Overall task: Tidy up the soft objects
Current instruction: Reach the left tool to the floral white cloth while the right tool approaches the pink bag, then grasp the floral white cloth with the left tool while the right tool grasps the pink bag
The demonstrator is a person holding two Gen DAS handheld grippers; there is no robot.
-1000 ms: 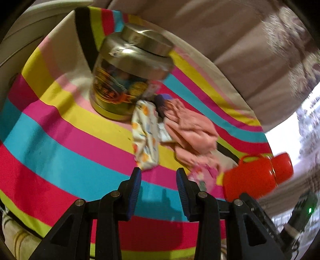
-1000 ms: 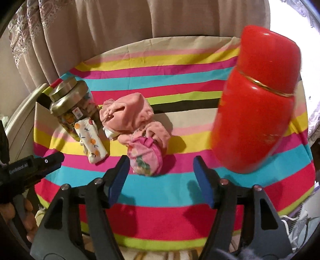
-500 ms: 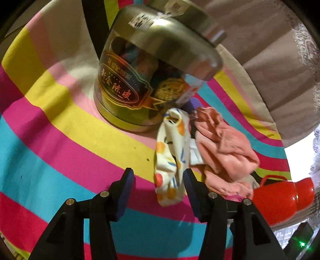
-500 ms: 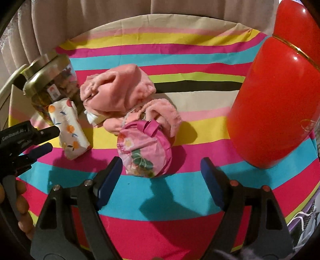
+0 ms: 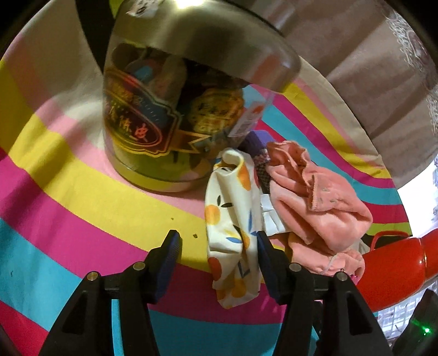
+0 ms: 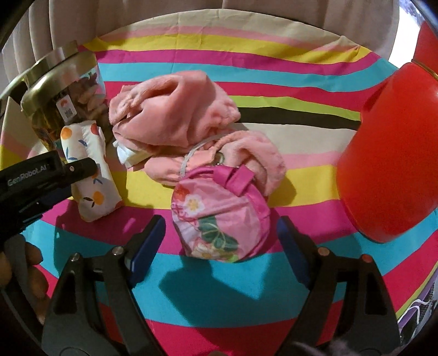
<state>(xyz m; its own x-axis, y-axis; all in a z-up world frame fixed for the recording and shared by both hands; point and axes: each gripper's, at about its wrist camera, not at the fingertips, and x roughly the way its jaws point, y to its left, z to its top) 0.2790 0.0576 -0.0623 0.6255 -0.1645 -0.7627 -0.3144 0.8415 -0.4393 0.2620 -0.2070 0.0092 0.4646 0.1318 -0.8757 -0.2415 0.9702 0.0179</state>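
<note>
A white pouch with an orange fruit print (image 5: 232, 219) lies on the striped cloth beside a jar; it also shows in the right wrist view (image 6: 90, 169). My left gripper (image 5: 217, 246) is open, with the pouch's near end between its fingers, close to the right one. A pink fleece cloth (image 6: 169, 120) lies heaped in the middle, also in the left wrist view (image 5: 317, 197). A round pink floral pouch (image 6: 219, 216) lies in front of it. My right gripper (image 6: 220, 232) is open wide, its fingers either side of that pouch.
A clear jar with a metal lid (image 5: 175, 109) stands just behind the fruit-print pouch. A big red flask (image 6: 391, 153) stands at the right. The striped tablecloth (image 6: 219, 295) covers a round table, with curtains (image 6: 191, 11) behind.
Both grippers have moved forward and down towards the pile. The left gripper has opened wider and now straddles the fruit-print pouch's end. The right gripper has closed in on the floral pouch.
</note>
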